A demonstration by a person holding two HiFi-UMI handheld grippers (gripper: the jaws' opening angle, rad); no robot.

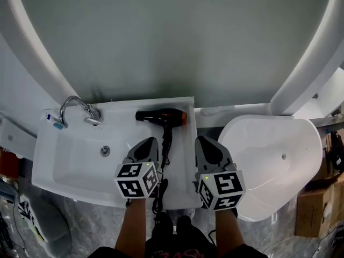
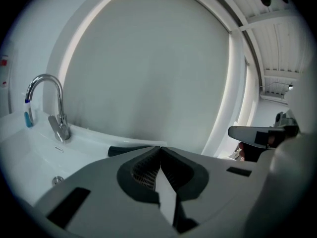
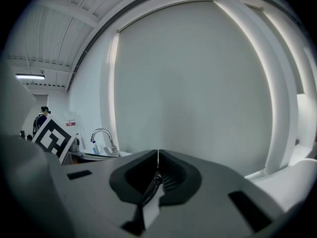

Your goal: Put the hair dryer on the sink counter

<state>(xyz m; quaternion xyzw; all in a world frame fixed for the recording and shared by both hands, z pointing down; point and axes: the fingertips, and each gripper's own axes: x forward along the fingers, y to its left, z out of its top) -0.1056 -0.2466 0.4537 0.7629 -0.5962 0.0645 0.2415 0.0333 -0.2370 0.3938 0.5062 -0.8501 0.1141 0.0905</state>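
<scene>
Plainly, the hair dryer (image 1: 163,117) lies on the table (image 1: 180,168) — handle pointing back, nearer left gripper (image 1: 149,141) than right gripper (image 1: 202,140); both fingers pressed together, empty.

Soft, cool, even light fills every view. In the head view the white table (image 1: 121,107) right of the faucet (image 1: 75,109) is bright, without harsh glare or hard shadows. Up-left of the faucet, the right gripper view shows a glowing ceiling lamp (image 3: 29,76). Both gripper views bulge, blacken at the corners and blur nearest the lens.
</scene>
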